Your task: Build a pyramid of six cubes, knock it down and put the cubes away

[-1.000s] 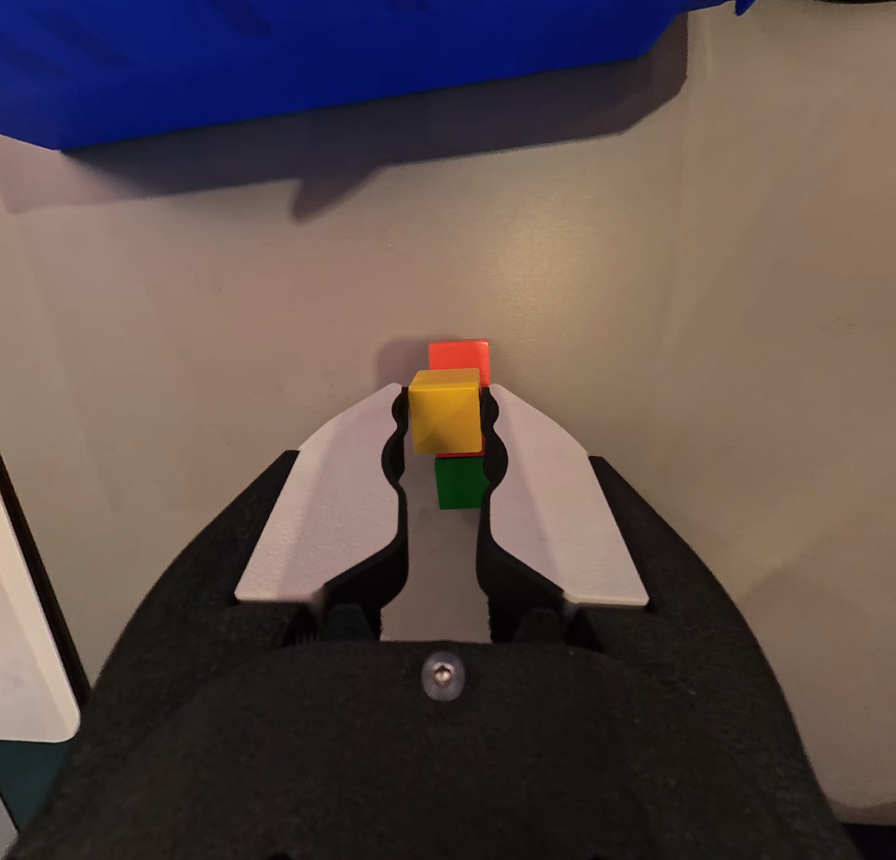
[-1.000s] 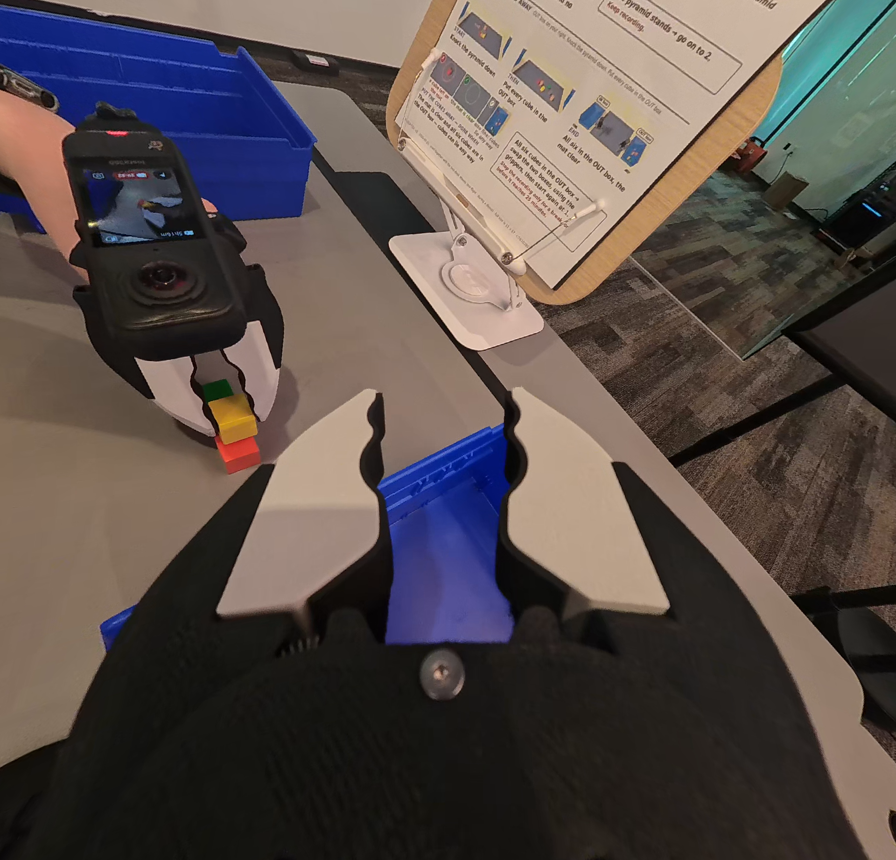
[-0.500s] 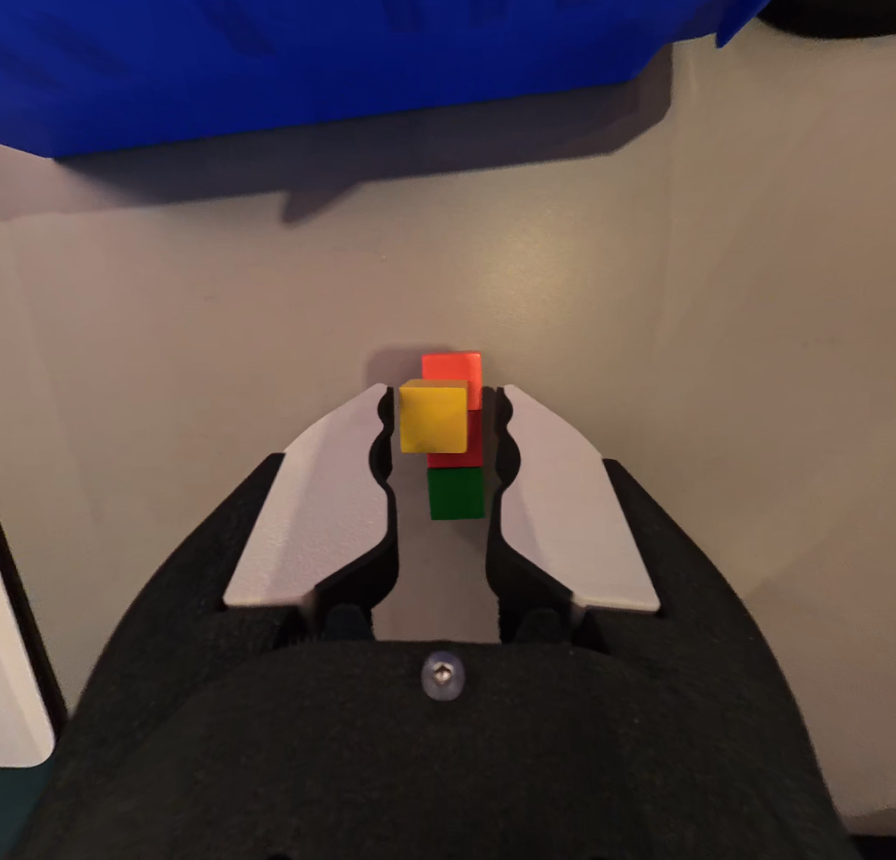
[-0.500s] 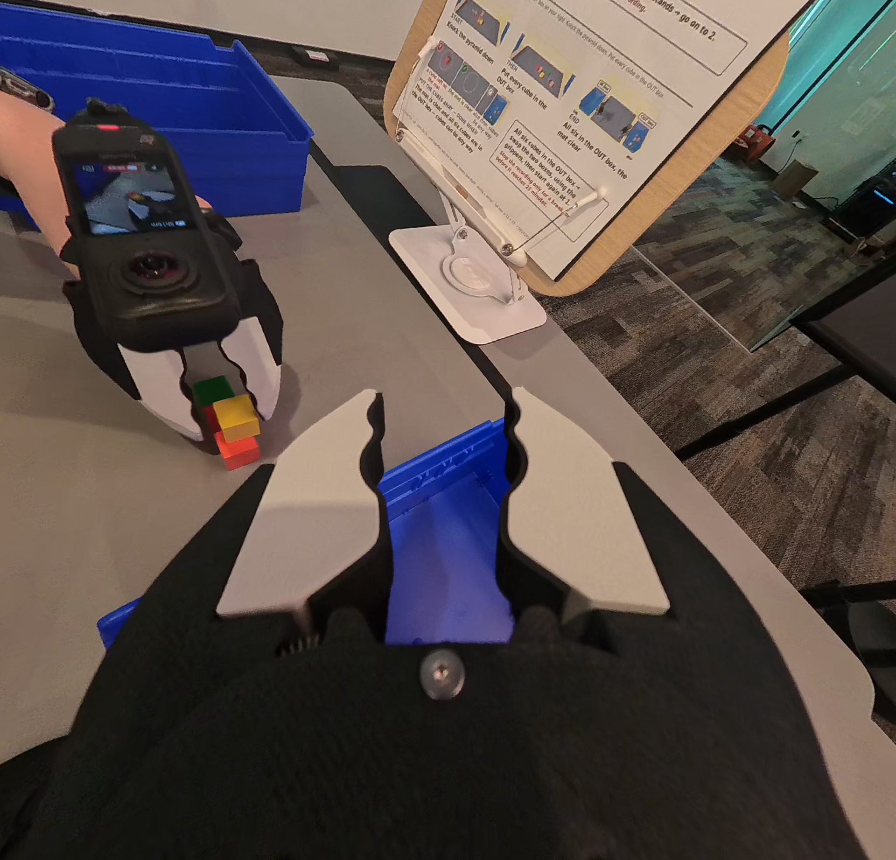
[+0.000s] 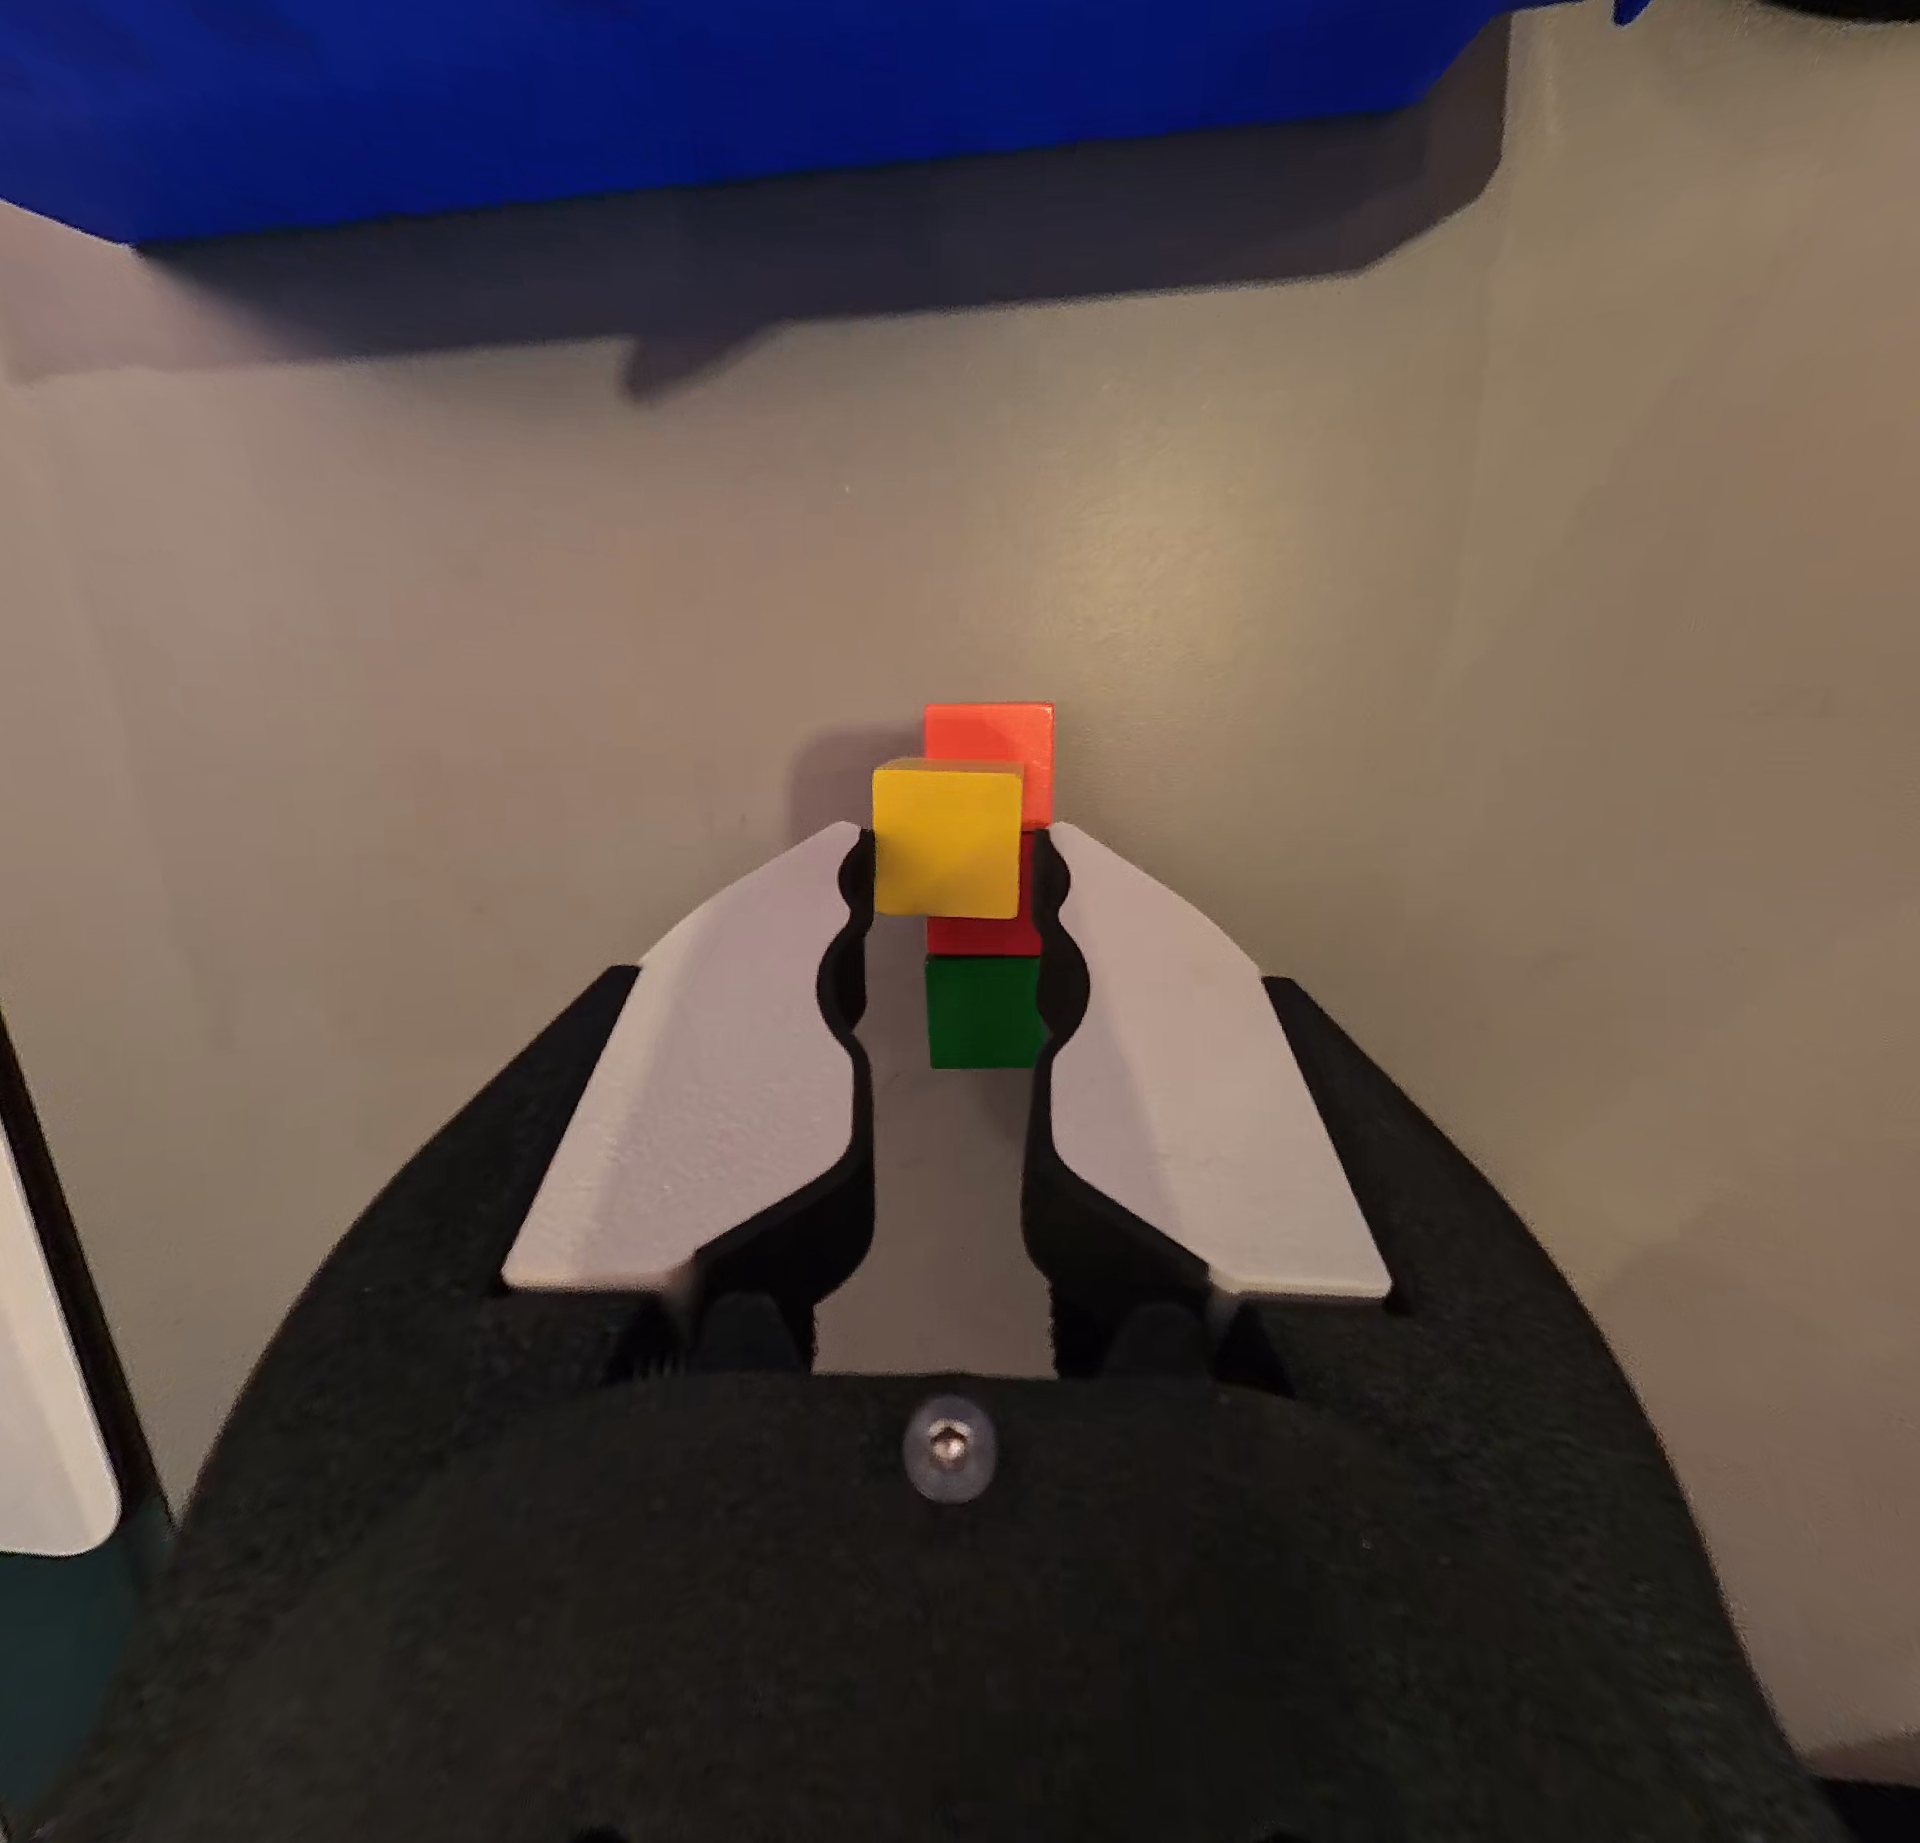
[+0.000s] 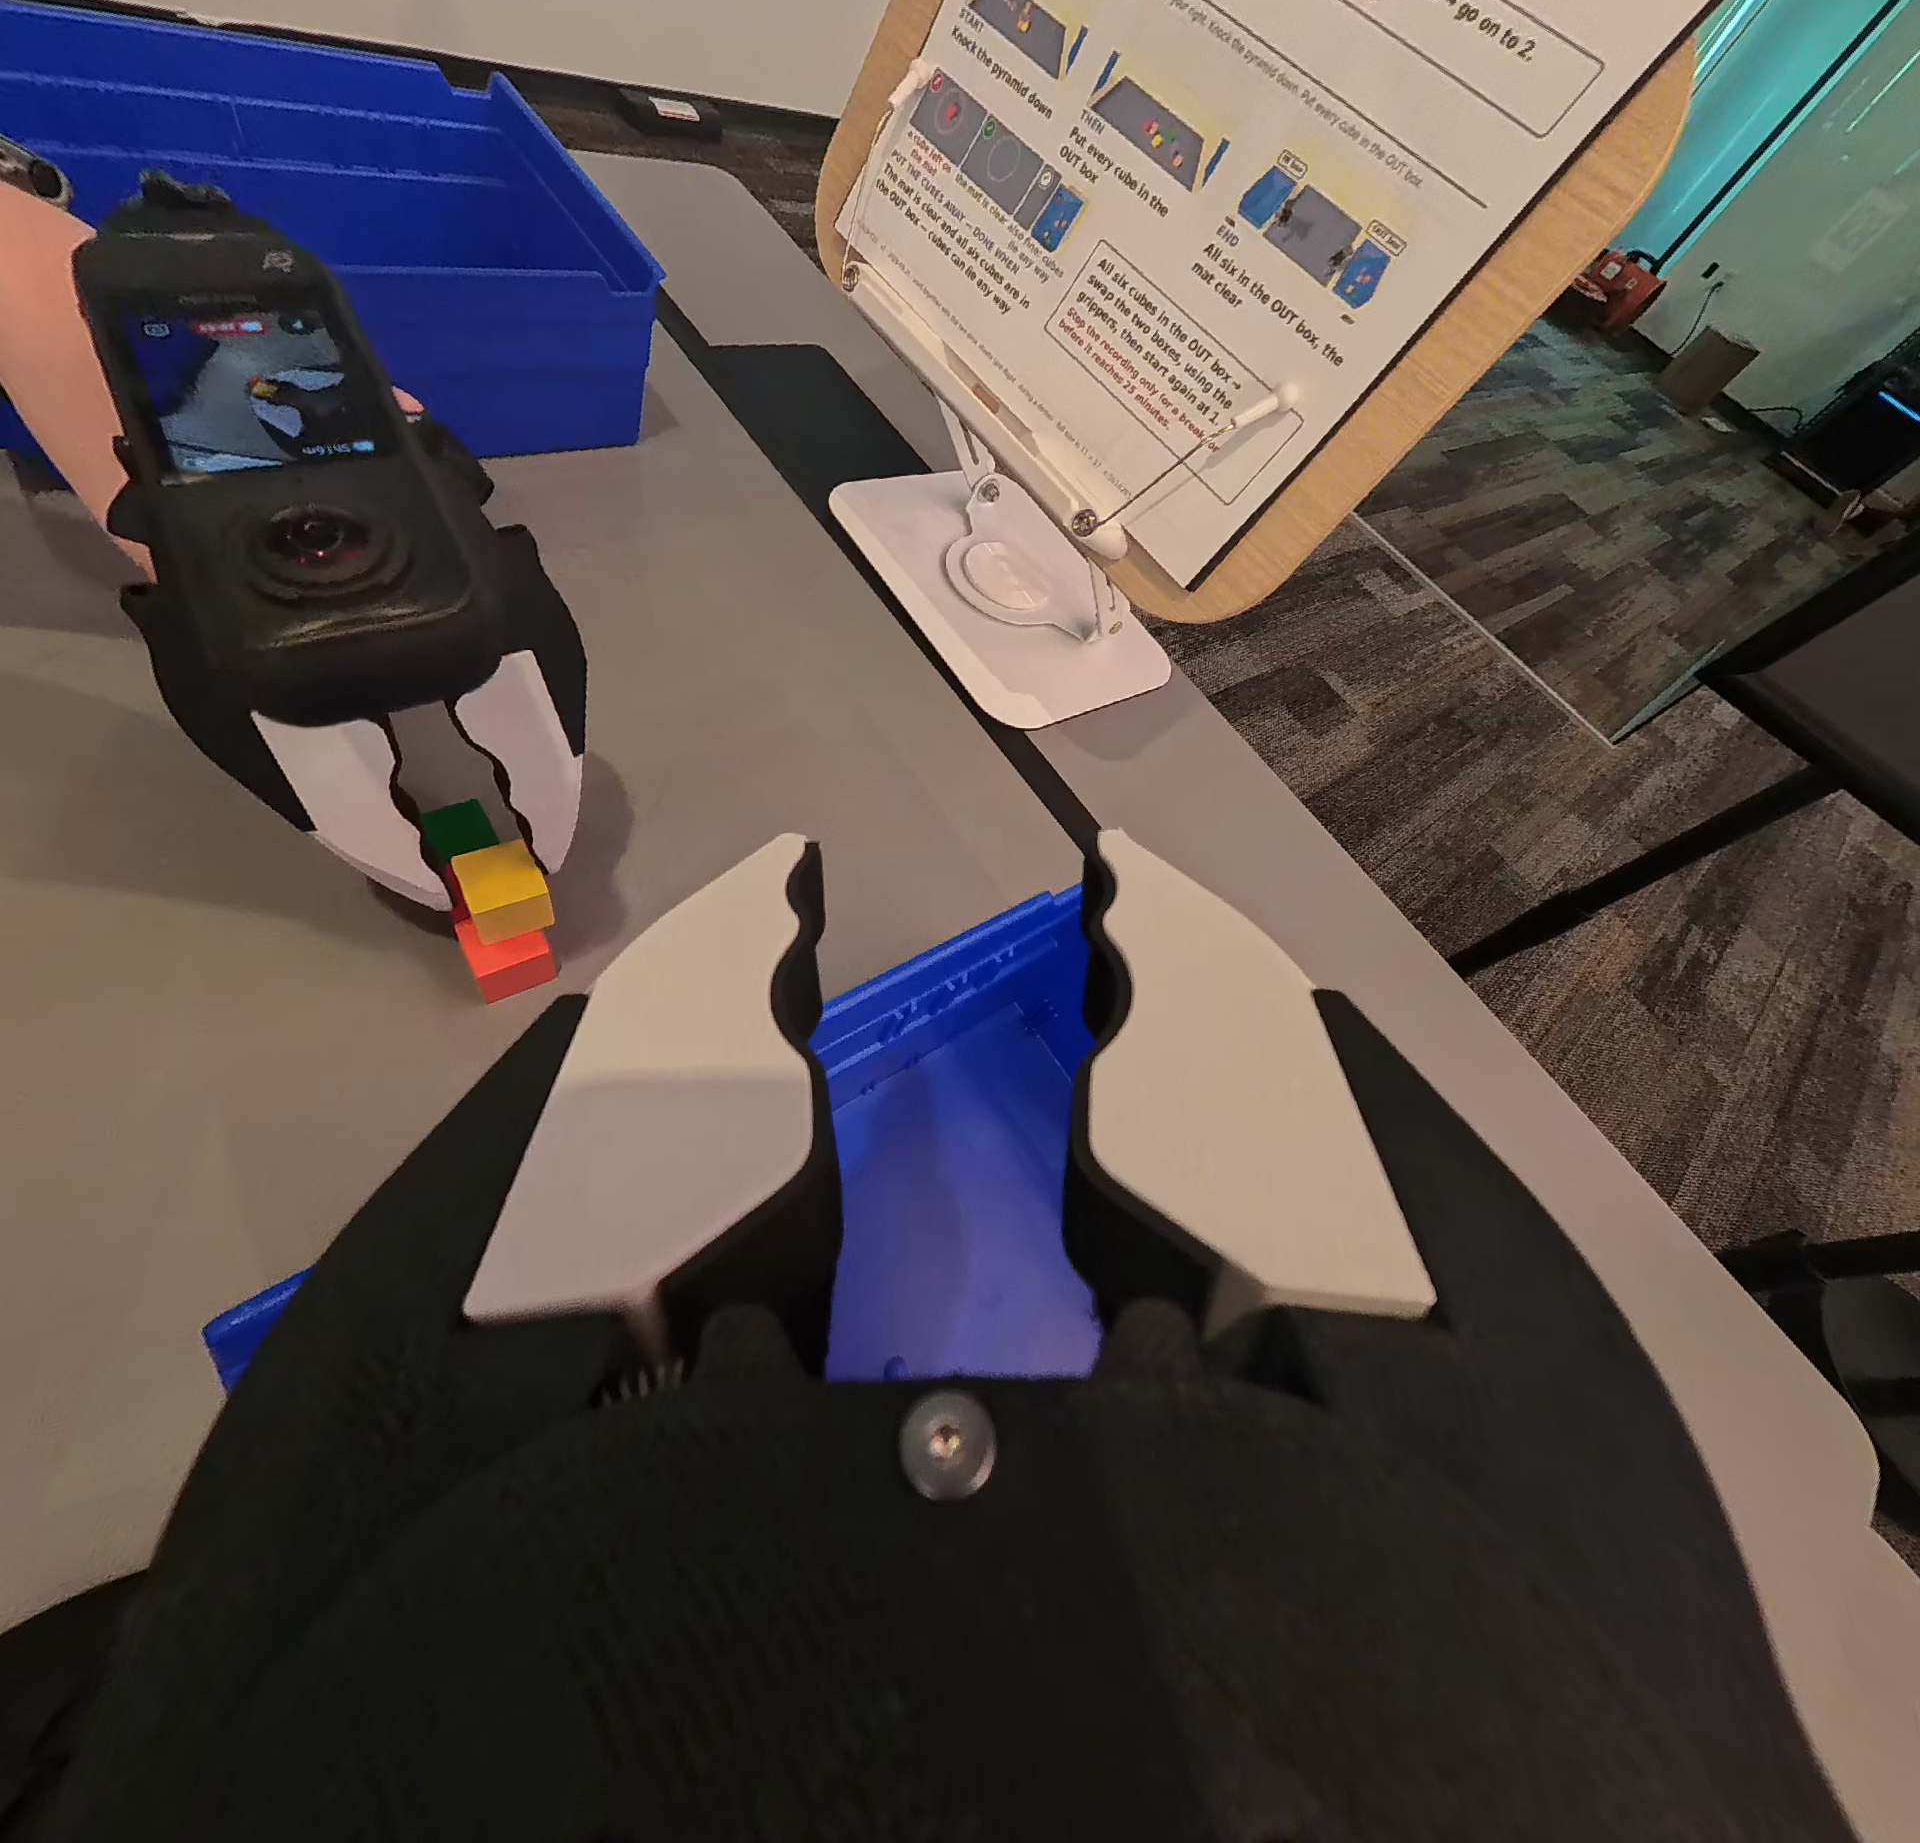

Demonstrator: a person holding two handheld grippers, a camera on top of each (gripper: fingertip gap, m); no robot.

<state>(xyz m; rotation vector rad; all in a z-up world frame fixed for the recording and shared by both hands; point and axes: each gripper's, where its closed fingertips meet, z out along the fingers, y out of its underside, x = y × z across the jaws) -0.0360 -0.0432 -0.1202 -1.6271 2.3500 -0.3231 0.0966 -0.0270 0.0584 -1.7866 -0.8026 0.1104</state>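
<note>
Your left gripper [image 5: 951, 837], jaws narrowly parted around the yellow cube [image 5: 945, 843], has it atop the orange [image 5: 992, 754], red [image 5: 982, 936], green [image 5: 982, 1012] row, starting the second tier, while your right gripper [image 6: 951, 884] waits wide above the blue box [image 6: 956, 1118].

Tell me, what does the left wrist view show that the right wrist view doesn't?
Only the left view shows the red cube under the yellow cube clearly. Only the right view shows the right gripper, open over a small blue bin, and the instruction board. Both show the left gripper, open around the cubes, plus the orange cube, green cube and big blue bin.
</note>
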